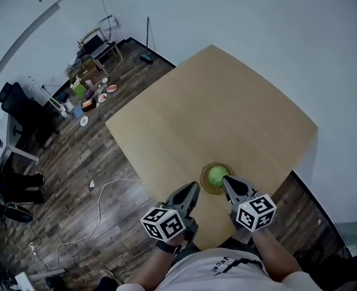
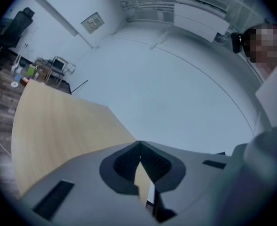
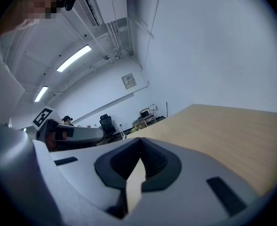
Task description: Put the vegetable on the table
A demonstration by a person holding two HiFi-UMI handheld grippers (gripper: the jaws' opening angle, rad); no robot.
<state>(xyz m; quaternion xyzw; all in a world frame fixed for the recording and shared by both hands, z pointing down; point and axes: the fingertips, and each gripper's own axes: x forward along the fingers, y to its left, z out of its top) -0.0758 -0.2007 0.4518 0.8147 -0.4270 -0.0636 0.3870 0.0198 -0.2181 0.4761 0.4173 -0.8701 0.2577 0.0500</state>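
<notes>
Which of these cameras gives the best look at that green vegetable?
The head view. It looks down on the green vegetable, which sits in a round dish near the table's near edge. Neither gripper view shows it: each shows only its own closed jaws, tabletop and room.

Too small to identify: floor clutter (image 1: 88,97); dish (image 1: 203,178) rim partly behind right gripper (image 1: 225,180).

Shirt print (image 1: 221,264): pale letters at the near edge, too small to read.
Wall plaque (image 3: 128,81): far wall, print illegible.
Marker cubes (image 1: 164,223): coded squares only.
</notes>
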